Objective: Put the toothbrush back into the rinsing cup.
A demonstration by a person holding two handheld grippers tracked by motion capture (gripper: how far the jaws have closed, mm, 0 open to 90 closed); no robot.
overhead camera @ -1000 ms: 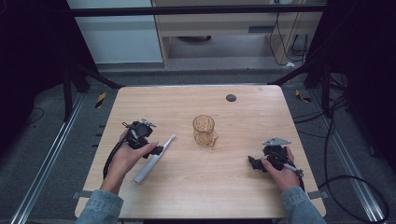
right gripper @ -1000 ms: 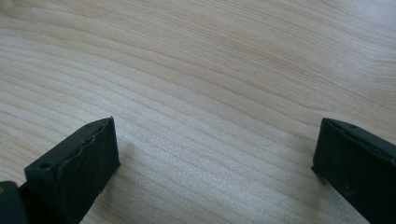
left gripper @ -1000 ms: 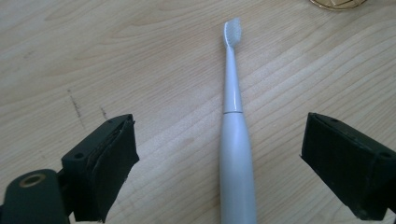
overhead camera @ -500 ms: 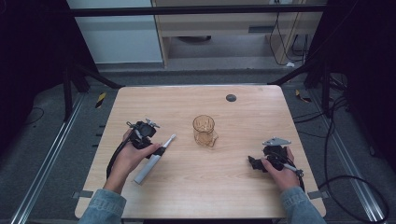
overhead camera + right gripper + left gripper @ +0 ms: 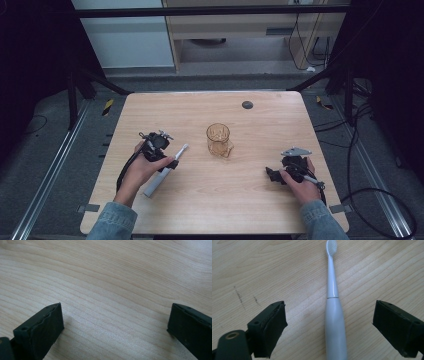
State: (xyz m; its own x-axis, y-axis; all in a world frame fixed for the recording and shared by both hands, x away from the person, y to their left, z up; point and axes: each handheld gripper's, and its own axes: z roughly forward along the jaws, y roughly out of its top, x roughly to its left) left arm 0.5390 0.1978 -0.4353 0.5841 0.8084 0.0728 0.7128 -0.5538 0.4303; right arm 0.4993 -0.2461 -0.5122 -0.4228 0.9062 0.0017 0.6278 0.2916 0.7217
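Observation:
A white electric toothbrush [image 5: 165, 170] lies flat on the wooden table [image 5: 250, 200], brush head pointing toward the table's middle. My left gripper [image 5: 167, 161] hovers right over its handle, open. In the left gripper view the toothbrush [image 5: 333, 312] runs up between the two wide-apart jaws without touching either; the gripper [image 5: 332, 327] straddles the thick handle. A clear amber glass mug [image 5: 219, 140] stands upright at the table's centre. My right gripper [image 5: 272, 175] rests low near the right front of the table, open, with bare wood between its jaws [image 5: 115, 325].
A small dark round disc [image 5: 247, 104] lies near the table's far edge. Metal rails and cables run along the floor on both sides. A low cabinet stands beyond the table.
My left gripper has moved right and slightly forward, from beside the toothbrush to over its handle. The right gripper, mug and toothbrush have stayed put.

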